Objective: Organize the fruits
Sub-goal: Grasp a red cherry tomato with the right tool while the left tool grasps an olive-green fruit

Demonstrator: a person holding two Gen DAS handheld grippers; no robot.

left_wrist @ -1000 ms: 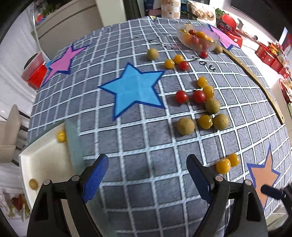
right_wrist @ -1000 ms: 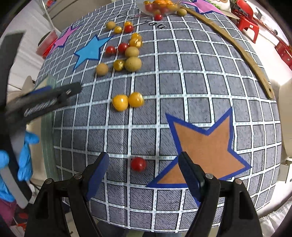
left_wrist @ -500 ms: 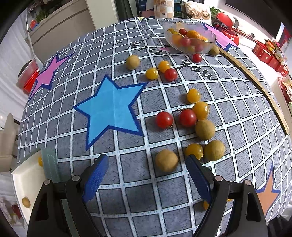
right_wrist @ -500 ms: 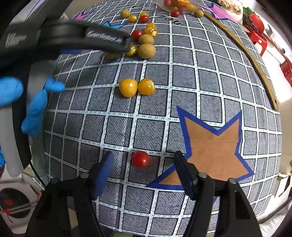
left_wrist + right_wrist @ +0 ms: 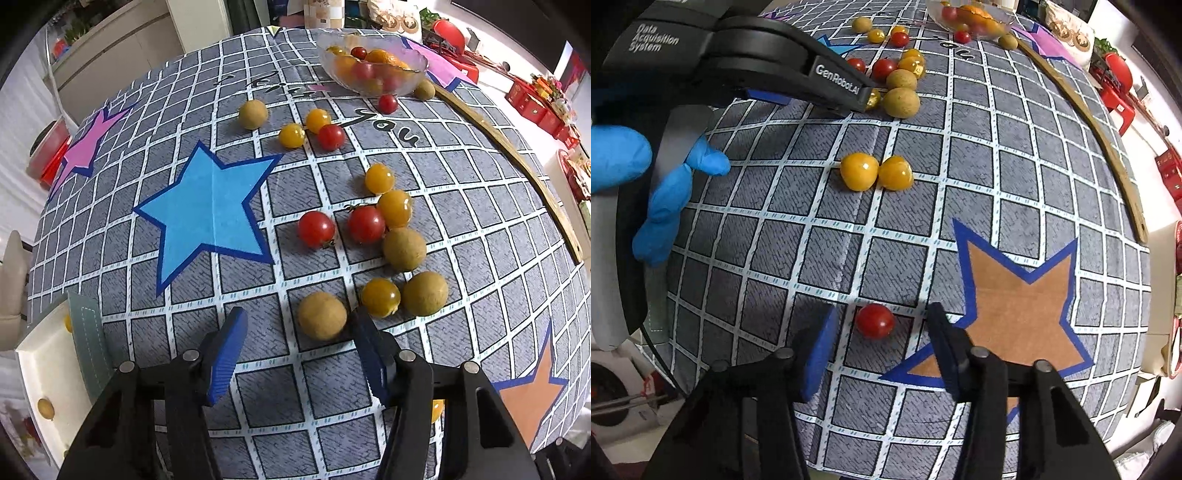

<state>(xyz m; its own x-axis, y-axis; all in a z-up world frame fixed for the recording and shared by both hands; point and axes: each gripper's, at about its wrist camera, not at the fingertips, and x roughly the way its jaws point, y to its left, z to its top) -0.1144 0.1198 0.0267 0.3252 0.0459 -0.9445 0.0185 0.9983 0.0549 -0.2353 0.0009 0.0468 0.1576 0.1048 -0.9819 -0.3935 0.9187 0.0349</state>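
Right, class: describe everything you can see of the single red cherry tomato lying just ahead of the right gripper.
The red cherry tomato is small, round, smooth and glossy, with a faint highlight on its skin. It rests on the grey checked tablecloth, at a white grid line, just left of the orange star. It sits apart from the other fruit, ahead of the open jaws of the right gripper, nearer the left one. Nothing but the cloth touches it.
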